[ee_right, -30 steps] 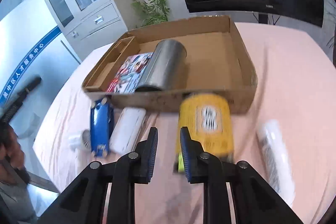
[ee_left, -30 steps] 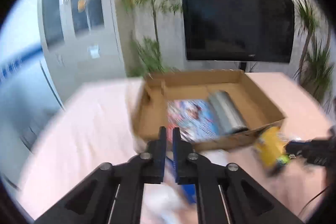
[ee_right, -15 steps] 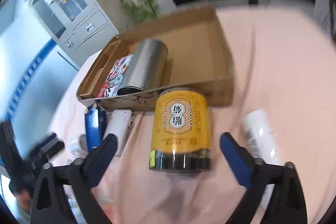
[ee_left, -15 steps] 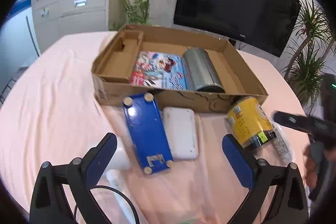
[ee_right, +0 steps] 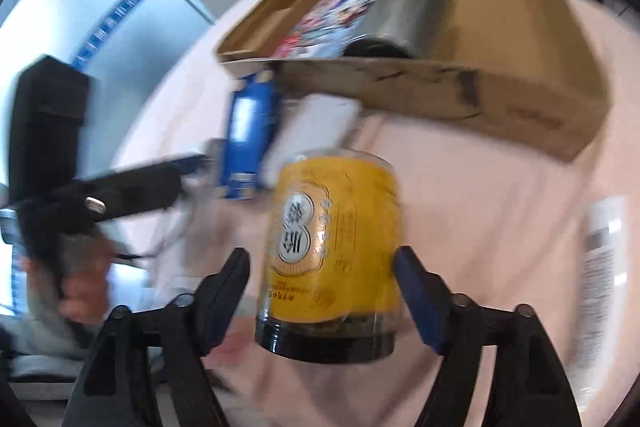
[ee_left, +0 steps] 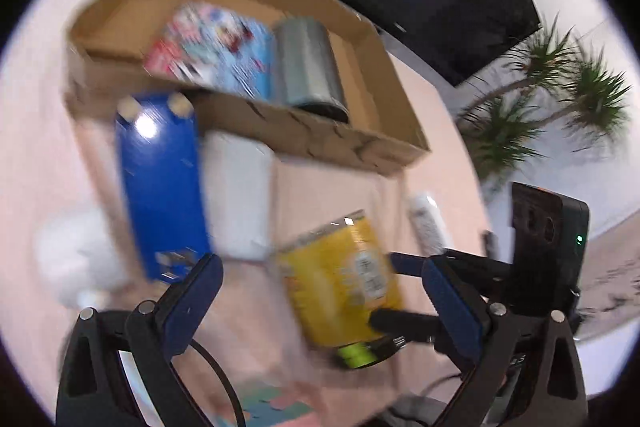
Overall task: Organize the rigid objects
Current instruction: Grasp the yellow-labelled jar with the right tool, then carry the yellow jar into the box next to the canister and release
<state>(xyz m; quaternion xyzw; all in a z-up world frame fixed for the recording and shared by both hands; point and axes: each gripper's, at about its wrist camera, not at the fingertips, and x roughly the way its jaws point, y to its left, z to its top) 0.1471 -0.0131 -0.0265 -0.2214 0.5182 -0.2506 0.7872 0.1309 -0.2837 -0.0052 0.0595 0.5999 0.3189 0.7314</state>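
Note:
A yellow jar [ee_right: 334, 247] with a black lid lies on the pink cloth between the wide-open fingers of my right gripper [ee_right: 322, 269]; the fingers stand on either side of it, with a gap on the left. In the left wrist view the same jar [ee_left: 340, 283] lies between the open fingers of my left gripper [ee_left: 320, 283], with the right gripper's fingers [ee_left: 404, 319] on it. A blue case [ee_left: 160, 187] and a white box [ee_left: 236, 195] lie in front of the cardboard box [ee_left: 320, 139], which holds a picture book [ee_left: 212, 51] and a silver can [ee_left: 308, 67].
A white tube [ee_right: 600, 267] lies to the right of the jar; it also shows in the left wrist view [ee_left: 428, 223]. A white object [ee_left: 76, 251] lies at the left. A TV and plants stand behind the table. The table edge is near, below the grippers.
Both grippers opened wide from shut. The right gripper moved in around the yellow jar. The left gripper swung down and right towards the jar.

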